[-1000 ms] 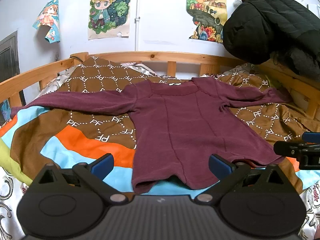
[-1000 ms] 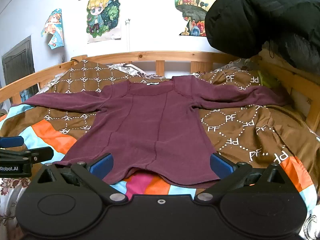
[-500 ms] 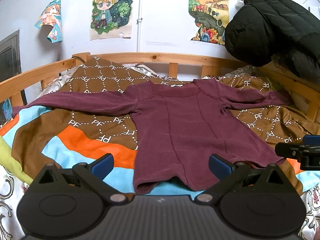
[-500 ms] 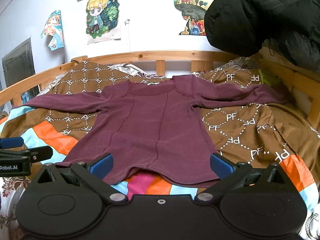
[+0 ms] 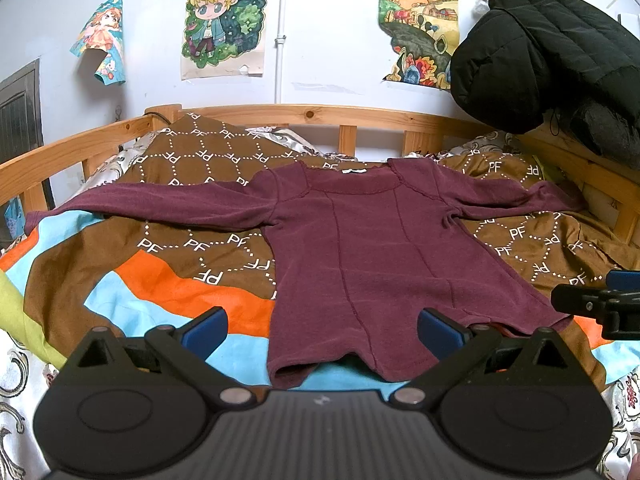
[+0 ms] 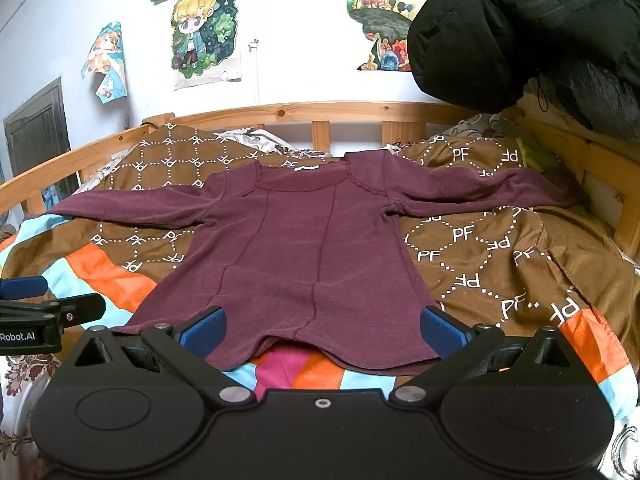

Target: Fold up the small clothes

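Note:
A small maroon long-sleeved top lies flat on the bed, both sleeves spread out sideways, neck toward the headboard, hem toward me. My left gripper hovers open just before the hem's left part, with nothing between its blue pads. Over the hem's right part my right gripper stands open as well, holding nothing. Each gripper shows at the edge of the other's view: the right one at far right, the left one at far left.
A brown quilt with PF print and orange, blue and green stripes covers the bed. A wooden rail runs along the back and sides. A black padded jacket hangs at the upper right. Posters are on the white wall.
Both views have shifted only slightly; the left camera sits a touch lower or tilted. The top lies as before and both grippers stay open.

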The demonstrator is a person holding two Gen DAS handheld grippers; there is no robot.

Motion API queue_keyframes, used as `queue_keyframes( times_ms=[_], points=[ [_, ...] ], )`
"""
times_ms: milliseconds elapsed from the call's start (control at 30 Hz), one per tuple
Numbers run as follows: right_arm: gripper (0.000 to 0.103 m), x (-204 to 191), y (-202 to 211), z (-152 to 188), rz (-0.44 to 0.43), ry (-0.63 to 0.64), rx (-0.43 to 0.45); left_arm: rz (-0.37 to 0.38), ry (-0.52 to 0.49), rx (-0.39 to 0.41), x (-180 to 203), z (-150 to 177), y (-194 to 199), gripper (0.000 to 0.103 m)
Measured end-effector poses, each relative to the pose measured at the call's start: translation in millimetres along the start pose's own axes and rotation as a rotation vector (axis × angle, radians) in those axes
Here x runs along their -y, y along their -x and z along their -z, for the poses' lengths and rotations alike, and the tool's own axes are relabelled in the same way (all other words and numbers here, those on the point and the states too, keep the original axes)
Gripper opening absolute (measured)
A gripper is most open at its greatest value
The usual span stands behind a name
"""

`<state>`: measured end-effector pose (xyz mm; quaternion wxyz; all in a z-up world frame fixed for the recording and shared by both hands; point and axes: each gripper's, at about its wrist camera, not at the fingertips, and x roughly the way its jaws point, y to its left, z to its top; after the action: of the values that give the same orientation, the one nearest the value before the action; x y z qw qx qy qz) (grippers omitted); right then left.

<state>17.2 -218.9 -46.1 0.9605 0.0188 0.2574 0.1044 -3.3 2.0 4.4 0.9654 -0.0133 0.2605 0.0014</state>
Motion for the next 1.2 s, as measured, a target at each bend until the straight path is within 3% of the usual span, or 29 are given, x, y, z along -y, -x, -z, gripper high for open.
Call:
queue_keyframes(
  times_ms=[1200],
  points=[
    [0.102, 2.9, -2.3, 0.3, 0.000, -0.018, -0.009, -0.012, 0.013, -0.020, -5.2, 2.3, -3.1, 0.103]
  ],
)
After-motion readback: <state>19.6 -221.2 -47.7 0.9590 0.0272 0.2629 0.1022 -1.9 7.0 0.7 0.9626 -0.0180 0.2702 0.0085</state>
